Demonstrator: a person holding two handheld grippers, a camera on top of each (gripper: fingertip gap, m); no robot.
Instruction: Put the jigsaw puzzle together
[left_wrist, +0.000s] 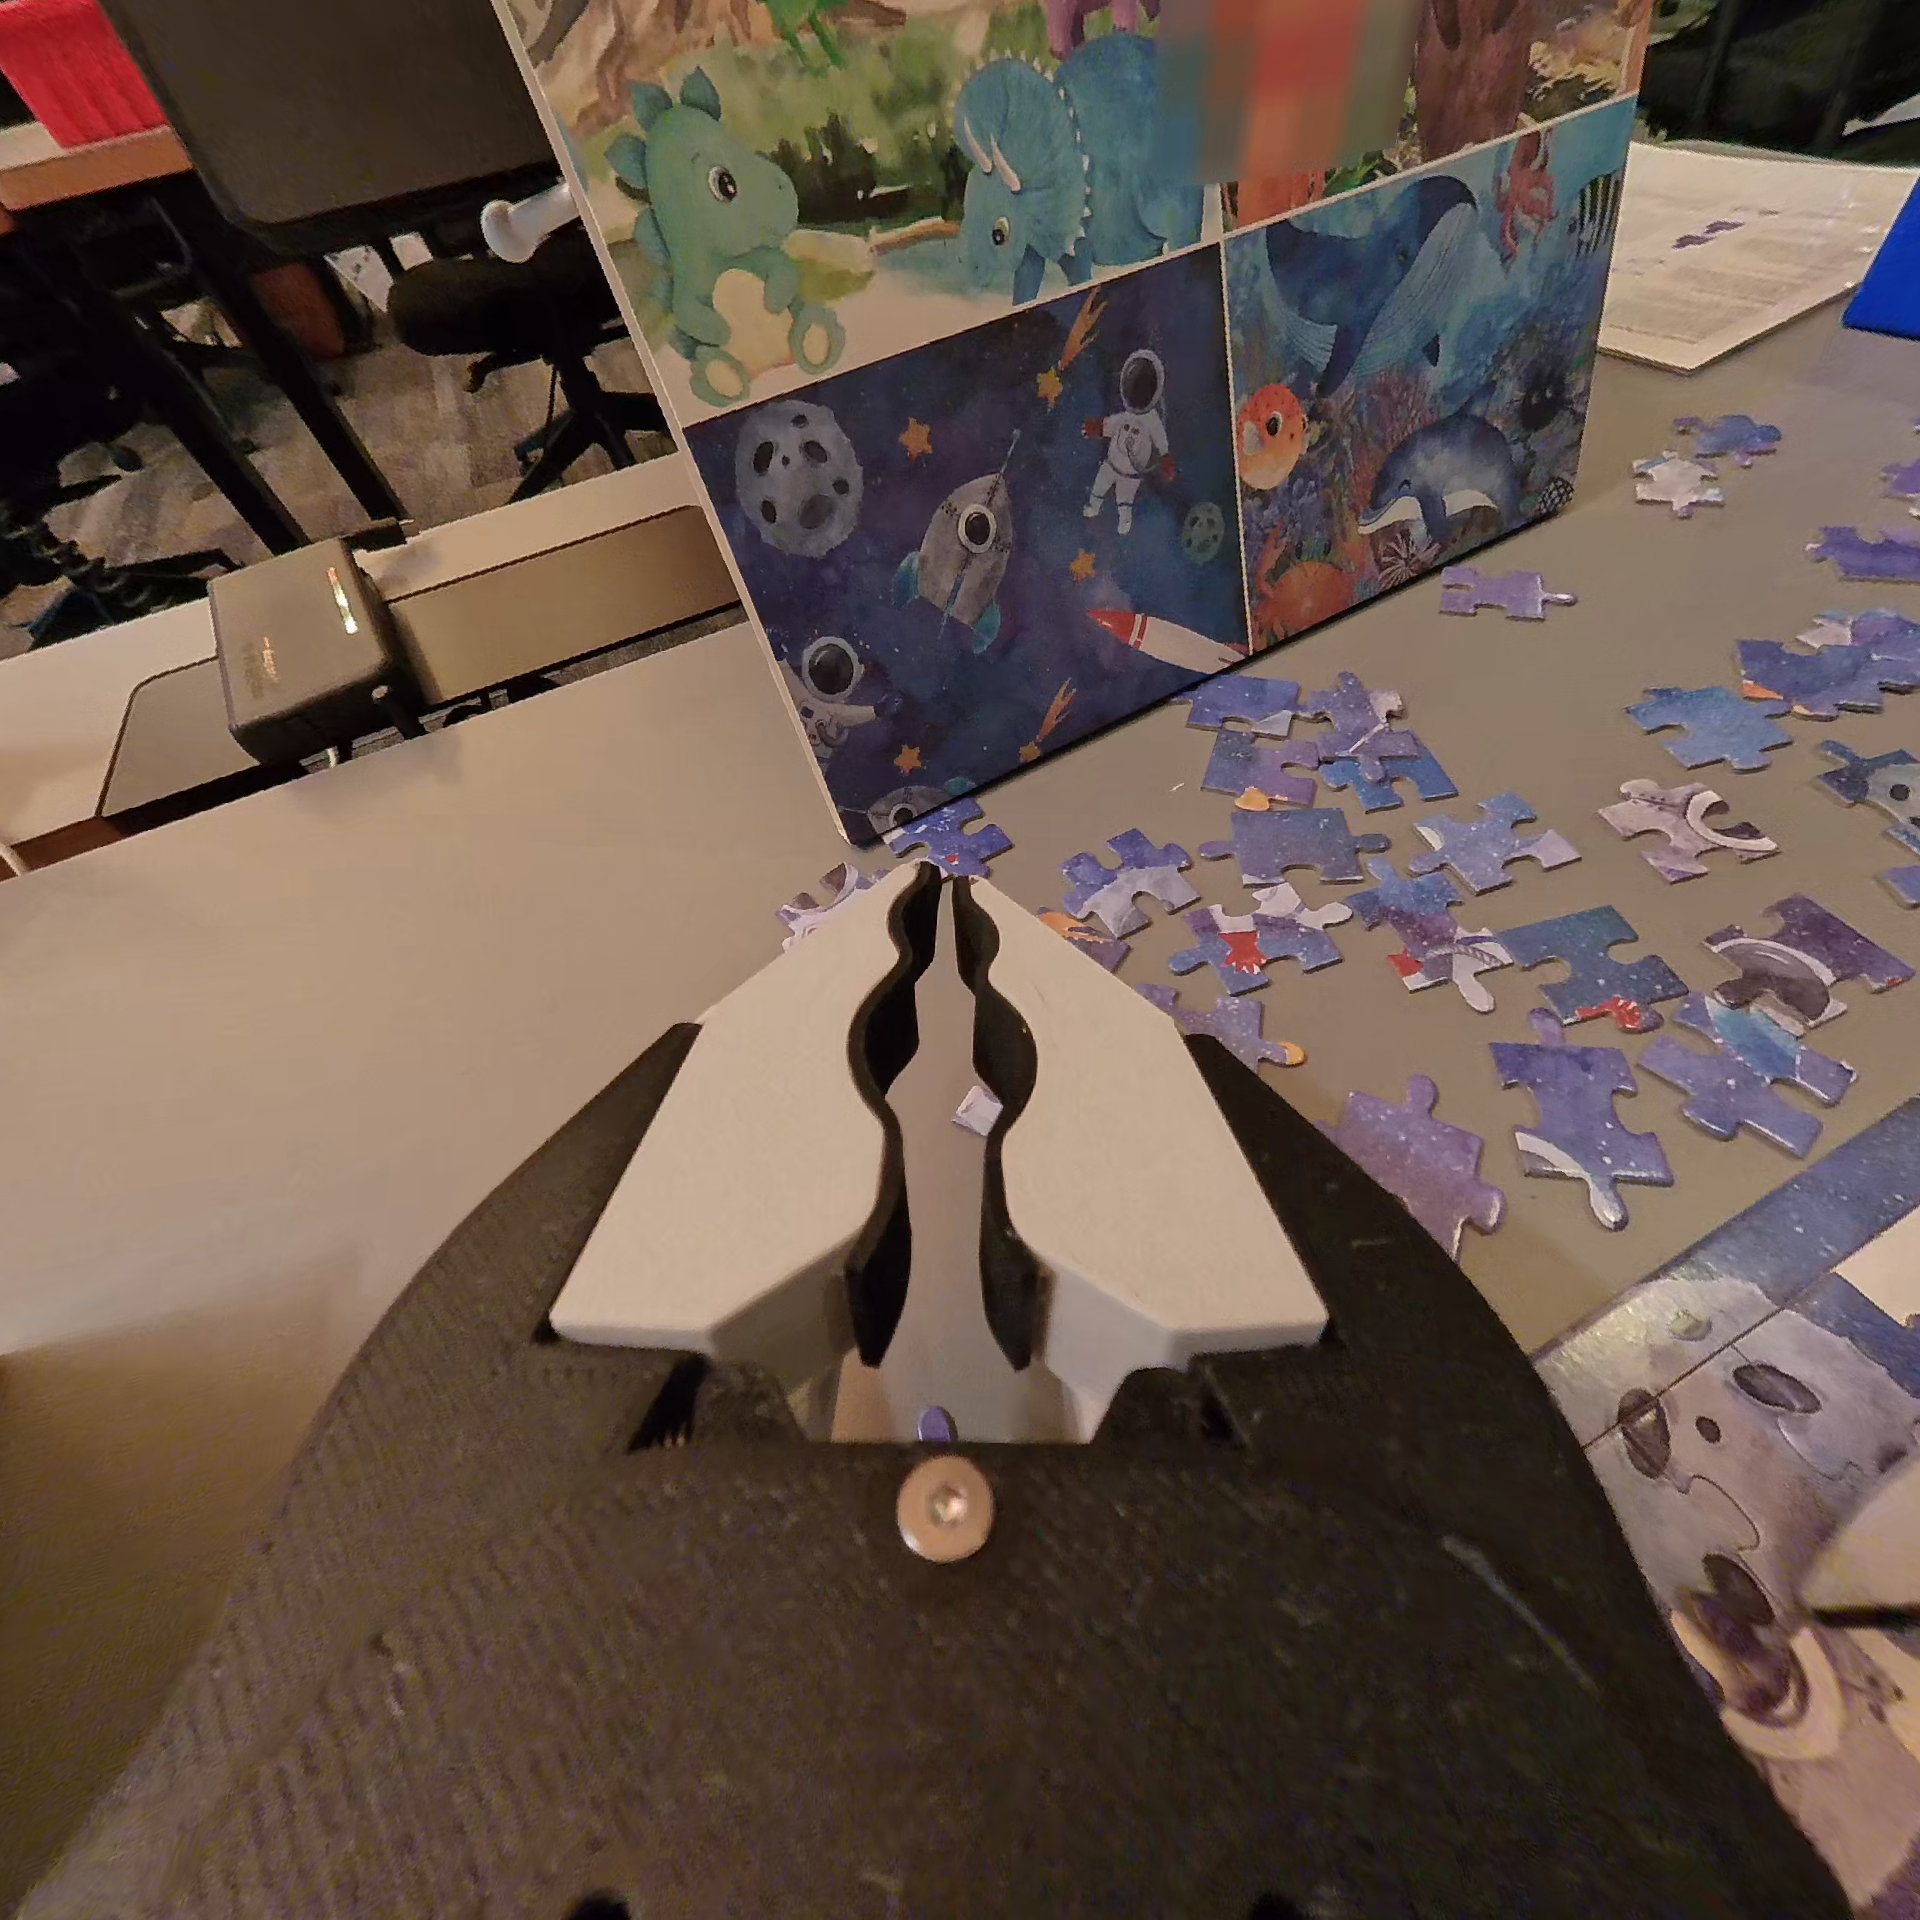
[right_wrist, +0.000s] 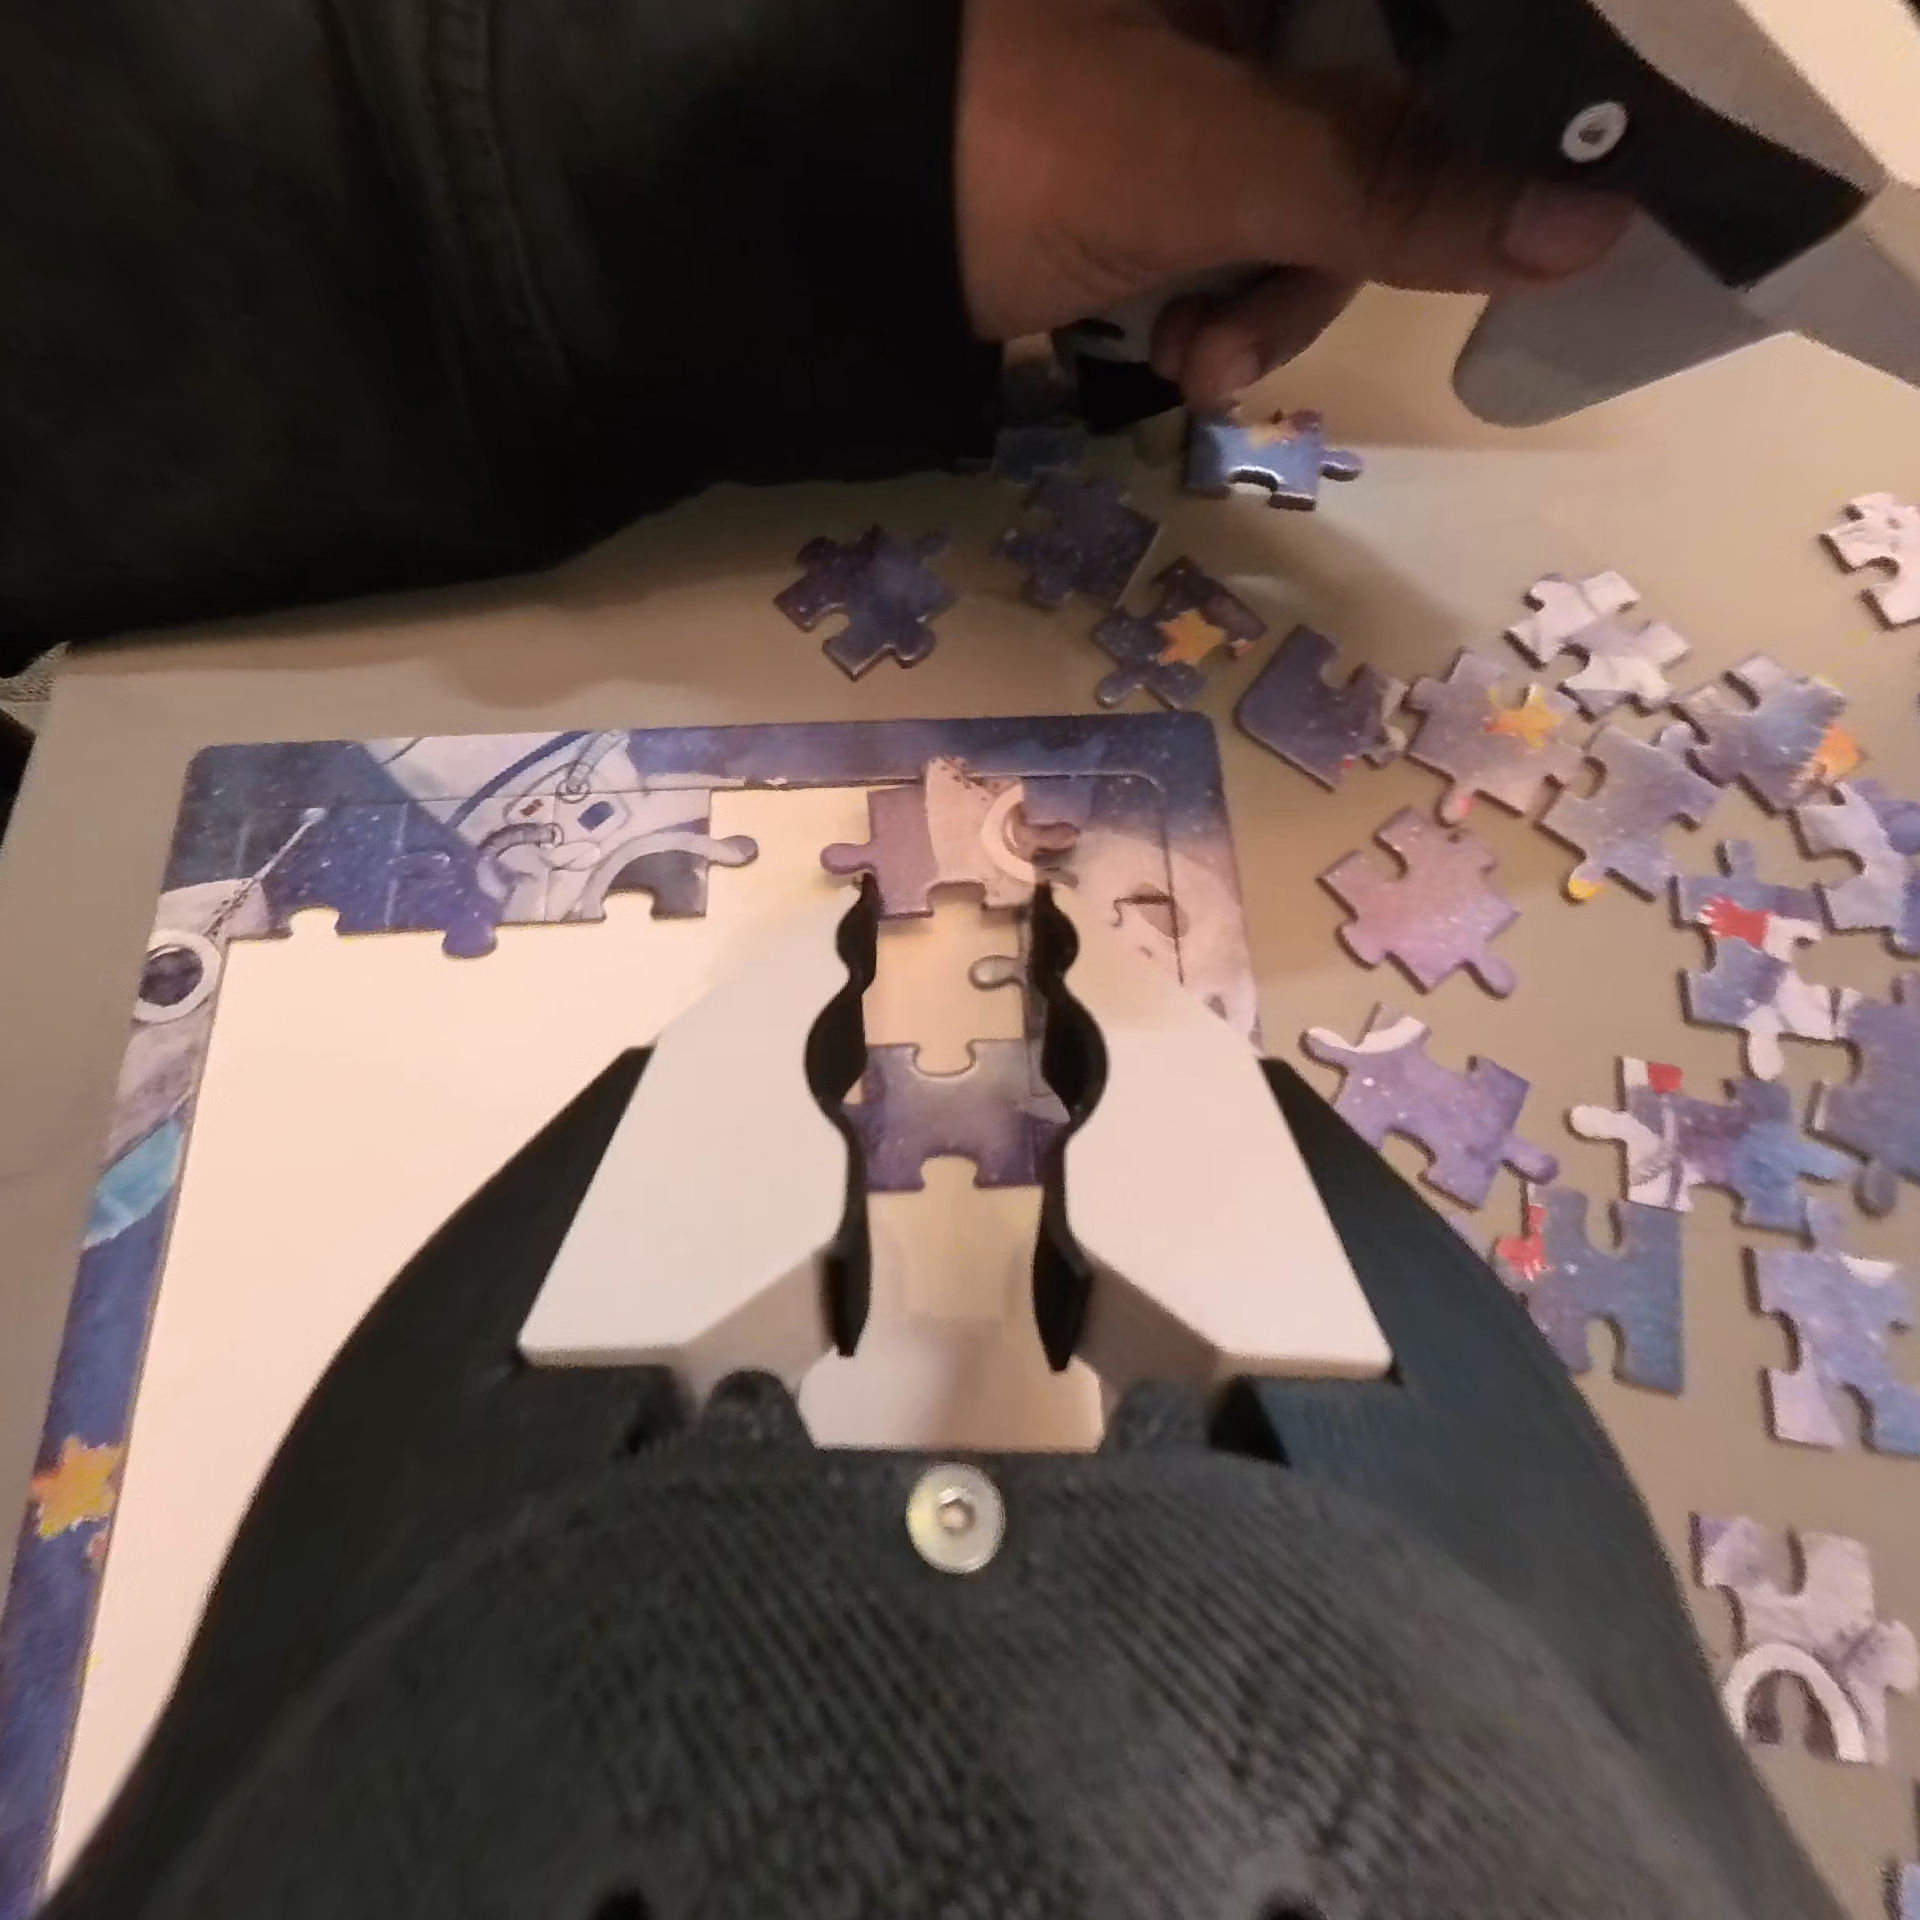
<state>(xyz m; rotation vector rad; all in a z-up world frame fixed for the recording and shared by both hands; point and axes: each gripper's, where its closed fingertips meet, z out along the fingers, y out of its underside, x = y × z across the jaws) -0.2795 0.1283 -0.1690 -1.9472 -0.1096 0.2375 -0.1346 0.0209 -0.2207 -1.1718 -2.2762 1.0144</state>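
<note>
My right gripper (right_wrist: 951, 883) is shut on a purple and grey puzzle piece (right_wrist: 935, 831), with a fingertip at each side of its lower edge. It holds the piece over the far right corner of the puzzle tray (right_wrist: 156, 1039), next to fitted pieces (right_wrist: 468, 831). Most of the tray's white inside is bare. My left gripper (left_wrist: 940, 878) is shut with nothing between its pads. Its tips are over the table by a blue loose piece (left_wrist: 951, 842) at the corner of the picture box (left_wrist: 1039, 468).
Several loose blue and purple pieces (left_wrist: 1455, 935) are scattered to the right of the box, and they also show in the right wrist view (right_wrist: 1558, 935). The tray's corner (left_wrist: 1714, 1403) is at the lower right. A person's hand (right_wrist: 1195, 208) and dark sleeve (right_wrist: 416, 260) are beyond the tray. Papers (left_wrist: 1766, 239) lie far right. My right fingertips sit around 20 cm from my left ones.
</note>
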